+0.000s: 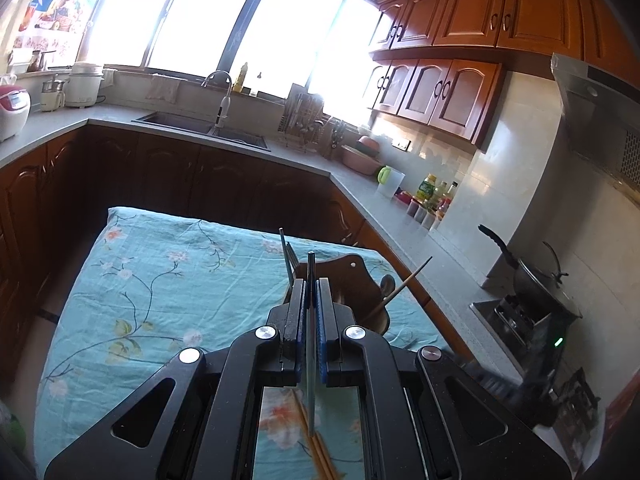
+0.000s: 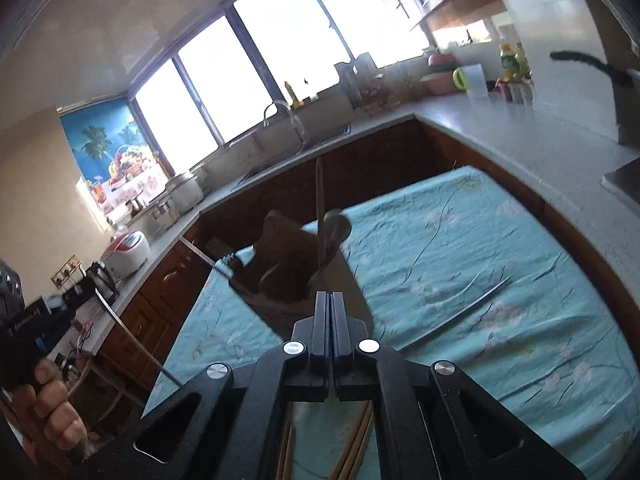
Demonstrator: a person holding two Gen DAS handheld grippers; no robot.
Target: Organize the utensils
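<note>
Two grippers, each clamped on a thin utensil: the left gripper (image 1: pixel 311 292) pinches a metal rod (image 1: pixel 311 272), the right gripper (image 2: pixel 330 300) a blurred stick (image 2: pixel 319 216). Just ahead stands the brown holder (image 1: pixel 354 280); tips should be steadied above it before release.
</note>
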